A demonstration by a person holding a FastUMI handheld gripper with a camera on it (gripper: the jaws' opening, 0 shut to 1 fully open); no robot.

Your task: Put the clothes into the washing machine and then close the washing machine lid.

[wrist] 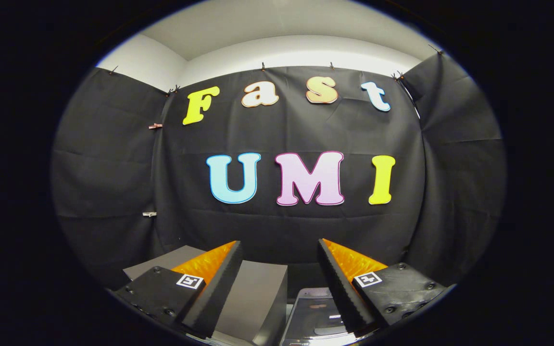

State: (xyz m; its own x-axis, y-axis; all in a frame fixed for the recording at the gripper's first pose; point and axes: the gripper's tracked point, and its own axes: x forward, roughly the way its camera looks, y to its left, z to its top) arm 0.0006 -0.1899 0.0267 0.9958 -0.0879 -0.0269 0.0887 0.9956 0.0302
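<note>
My gripper (279, 245) is held high and points at the booth's back wall, its two fingers wide apart with nothing between them. Below and between the fingers I see the top of the washing machine (316, 315), a grey rounded panel with a glossy surface; whether its lid is up or down I cannot tell. No clothes are visible from here.
A grey box-like block (253, 298) stands just left of the washing machine, partly behind my left finger. Black cloth walls (104, 158) close the booth on the left, back and right, with a white wall above them.
</note>
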